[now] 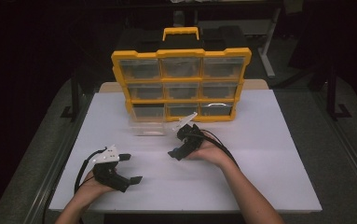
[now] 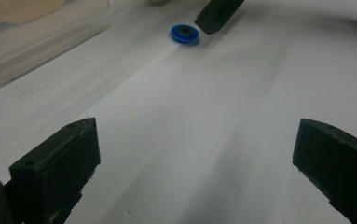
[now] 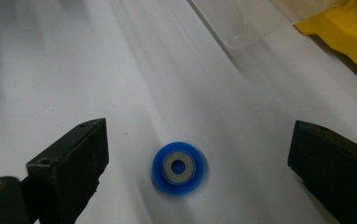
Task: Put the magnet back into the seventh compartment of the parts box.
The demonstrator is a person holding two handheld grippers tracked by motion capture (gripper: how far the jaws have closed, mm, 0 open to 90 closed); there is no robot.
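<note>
My right hand-held gripper [image 3: 197,175] hangs low over the white table [image 1: 269,154], jaws spread wide with nothing between the pads. The small blue plastic disc with a grey metal ring at its centre [image 3: 180,169] lies flat on the table directly between those jaws, touching neither. It sits in the middle of the table, well in from every edge, just in front of the clear plastic drawer [image 1: 147,127] that stands pulled out ahead of the yellow-framed organiser cabinet with clear drawers [image 1: 181,84] at the far edge.

My left hand-held gripper [image 1: 130,168] rests near the near left corner of the table, jaws wide apart and holding nothing. Its view shows the same disc [image 2: 184,33] farther off, with one jaw of the right hand-held gripper just beside it.

Handling assessment: the disc appears light, rigid and thin. Its smooth rim is probably slippery, and the low profile leaves little height to clamp. I judge the best hold to be across the outer blue rim, pads on opposite sides and set down close to the table surface. A pinch set too high is likely to flick the disc away or tip it on edge.

Markings: no brand, label or writing can be read on the disc, the drawer or the cabinet.
</note>
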